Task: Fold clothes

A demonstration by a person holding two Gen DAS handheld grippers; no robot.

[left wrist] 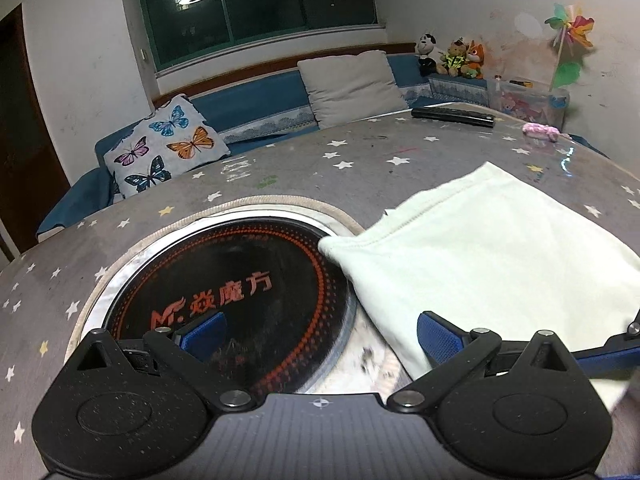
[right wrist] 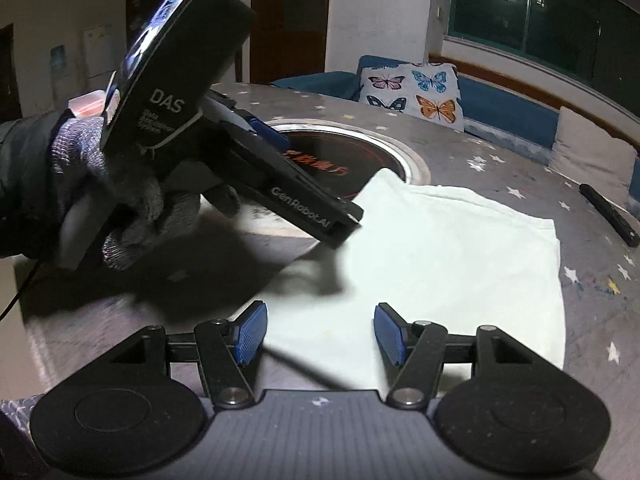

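**A:** Where does the garment lie for you right now?

**B:** The pale cloth is spread flat on the star-patterned counter, already doubled into a rough rectangle, with one corner lapping over the rim of the round black hob set into the counter. Your right claw hovers straight over its near edge, jaws spread wide and holding nothing, cloth visible between the blue pads.

**A:** And the left?

**B:** Your left claw is also spread wide and empty. The cloth sits off to its right side: one pad is over the fabric's near corner, the other over the hob. In the right wrist view your gloved hand carries it in from the left, its tip just at the cloth's left edge.

**A:** So which hand leads?

**B:** I'd judge the right is better placed; it faces the near hem squarely. The rectangle's long axis seems to run away from you toward the dark remote lying beyond the far corner, so a fold would likely carry the near edge forward. Your left must shift rightward before it can pinch its corner.
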